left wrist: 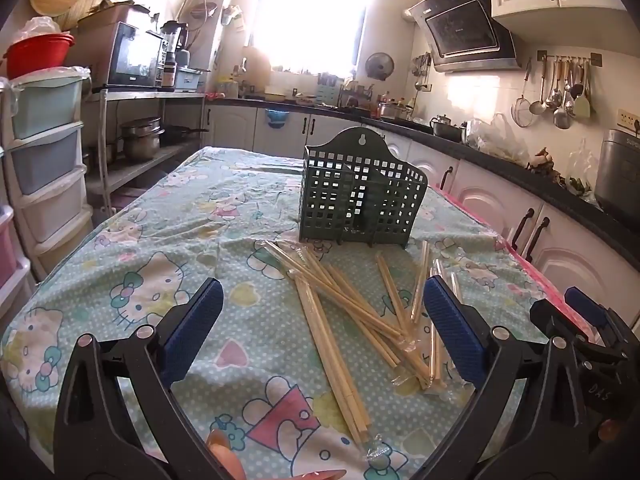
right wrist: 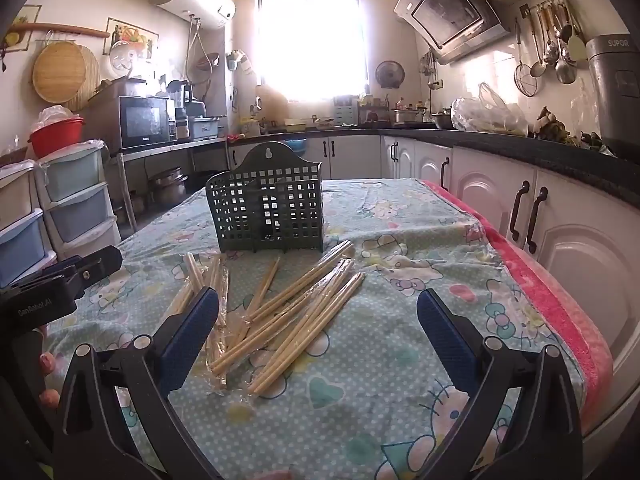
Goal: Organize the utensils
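A: What was in the green utensil basket point(left wrist: 360, 196)?

B: Through its square holes nothing could be made out. It was a dark green plastic holder with a tall arched back, a hanging hole and a divider down the middle, and it stood upright on the table point(left wrist: 240, 184) under a pale cartoon-cat tablecloth point(left wrist: 168, 240).

A: And the chopsticks?

B: The chopsticks point(left wrist: 344, 312) lay in a loose, crossed heap on the cloth just in front of the basket, none inside it. They were pale wooden sticks, several sealed in clear plastic sleeves with crinkled ends. From the right wrist the same heap point(right wrist: 280, 316) fanned out towards the basket point(right wrist: 266, 204).

A: Were the grippers on them?

B: No. The left gripper point(left wrist: 322, 332) had its blue-padded fingers spread wide with nothing between them, above the near part of the heap. The right gripper point(right wrist: 318, 340) was likewise wide apart and empty-handed, above the cloth point(right wrist: 400, 260) beside the sticks.

A: Around that?

B: A pink towel point(right wrist: 560, 308) along the table's right edge.
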### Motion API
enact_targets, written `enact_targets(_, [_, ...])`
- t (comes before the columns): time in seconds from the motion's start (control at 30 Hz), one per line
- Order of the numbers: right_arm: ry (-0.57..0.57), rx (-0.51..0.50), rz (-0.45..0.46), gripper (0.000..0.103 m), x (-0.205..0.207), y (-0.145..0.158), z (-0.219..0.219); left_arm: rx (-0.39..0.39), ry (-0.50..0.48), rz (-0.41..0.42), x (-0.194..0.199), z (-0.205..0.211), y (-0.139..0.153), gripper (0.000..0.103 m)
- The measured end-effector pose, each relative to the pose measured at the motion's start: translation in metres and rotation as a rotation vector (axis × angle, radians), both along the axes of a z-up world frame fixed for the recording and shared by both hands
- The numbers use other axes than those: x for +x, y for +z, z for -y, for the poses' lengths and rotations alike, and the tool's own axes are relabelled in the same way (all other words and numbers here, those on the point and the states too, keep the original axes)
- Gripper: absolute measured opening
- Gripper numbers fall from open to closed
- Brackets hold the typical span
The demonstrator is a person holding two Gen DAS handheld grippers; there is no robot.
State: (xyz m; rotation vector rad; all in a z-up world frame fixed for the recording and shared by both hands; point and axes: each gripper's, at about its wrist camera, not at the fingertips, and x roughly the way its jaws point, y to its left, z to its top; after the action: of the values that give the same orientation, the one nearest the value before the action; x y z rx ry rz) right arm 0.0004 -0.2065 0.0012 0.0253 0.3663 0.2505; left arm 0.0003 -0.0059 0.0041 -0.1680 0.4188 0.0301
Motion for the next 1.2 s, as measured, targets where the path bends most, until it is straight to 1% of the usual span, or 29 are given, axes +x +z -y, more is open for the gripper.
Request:
enact_targets(0.4, [0.001,-0.003,-0.003,0.097,-0.0003,-0.0008,-0.0017,0.000,0.002,0.002,-0.0012,-0.0021,0.0048,0.093])
enact_targets(1.13, [-0.001,-0.004,-0.002,0.097,-0.0002,-0.0016,-0.0036,-0.002,0.003,0.008,-0.0021,-0.0037,0.0053,0.093])
enact_targets(1.2, [-0.001,-0.001,-0.004,0.097,-0.0007,-0.0015,-0.0037,-0.001,0.001,0.007,-0.0015,-0.0056,0.0016,0.093])
